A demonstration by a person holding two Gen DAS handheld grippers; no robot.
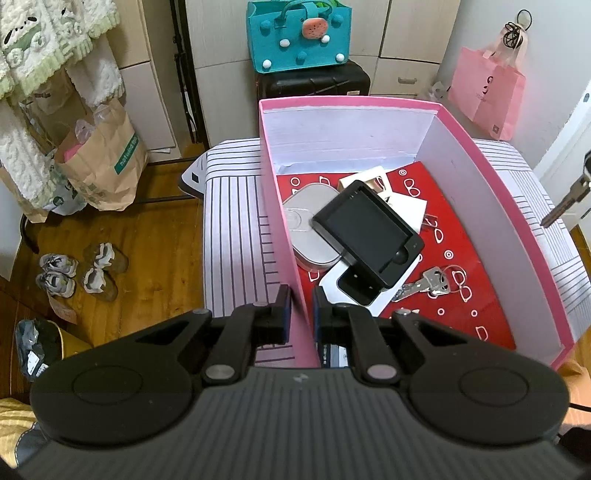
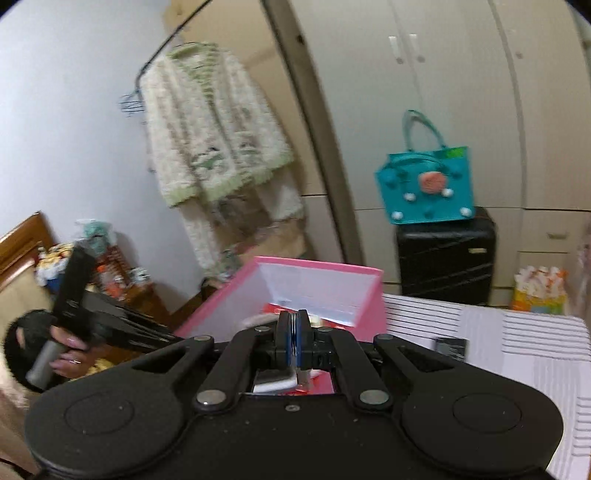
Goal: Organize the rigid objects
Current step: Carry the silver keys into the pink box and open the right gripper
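A pink box (image 1: 517,206) with a red lining stands on a striped cloth. Inside lie a grey oval case (image 1: 310,229), a black tray-like device (image 1: 369,232), a white box holding a phone (image 1: 347,291), a small gold box (image 1: 369,181) and a bunch of keys (image 1: 428,284). My left gripper (image 1: 301,306) is shut on the box's near left wall, one finger on each side. A single silver key (image 1: 565,199) hangs in the air over the box's right side. In the right wrist view my right gripper (image 2: 294,328) is shut on this thin metal piece, above the pink box (image 2: 325,269).
Striped cloth (image 1: 232,221) covers the surface under the box. A small black object (image 2: 450,347) lies on it to the right. Shoes (image 1: 81,269) and paper bags (image 1: 99,166) sit on the wooden floor. A teal bag (image 1: 295,33) tops a black suitcase (image 1: 314,81). A person's hand (image 2: 70,354) holds the left gripper.
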